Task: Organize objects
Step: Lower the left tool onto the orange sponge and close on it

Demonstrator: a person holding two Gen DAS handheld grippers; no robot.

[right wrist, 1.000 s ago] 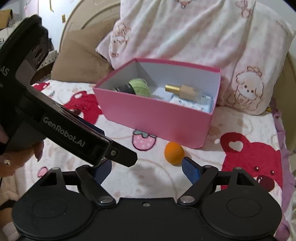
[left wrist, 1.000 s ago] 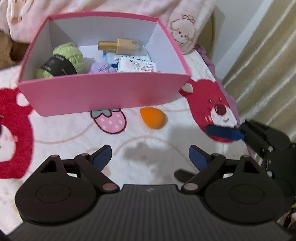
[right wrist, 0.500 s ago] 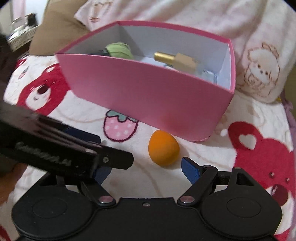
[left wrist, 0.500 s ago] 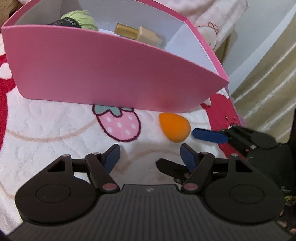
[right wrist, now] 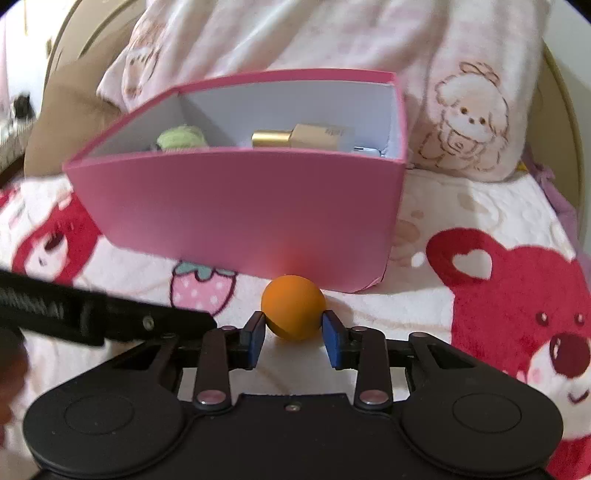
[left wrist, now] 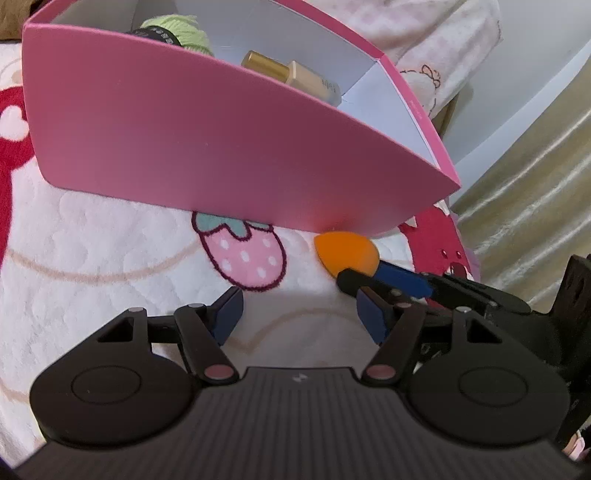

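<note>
An orange egg-shaped sponge lies on the blanket just in front of the pink box, near its right corner. My right gripper is closing on it, and both blue pads touch its sides. In the left wrist view the sponge shows with the right gripper on it from the right. My left gripper hovers low beside it, jaws closing with only blanket between them. Inside the box lie a green yarn ball and a gold-capped bottle.
The bed is covered by a white blanket printed with red bears and a strawberry. A pink-and-white pillow and a brown cushion stand behind the box. A beige curtain hangs at the right.
Both grippers have dropped toward the blanket and closer to the box. The right jaws have gone from wide apart to touching the orange sponge. The left jaws have narrowed.
</note>
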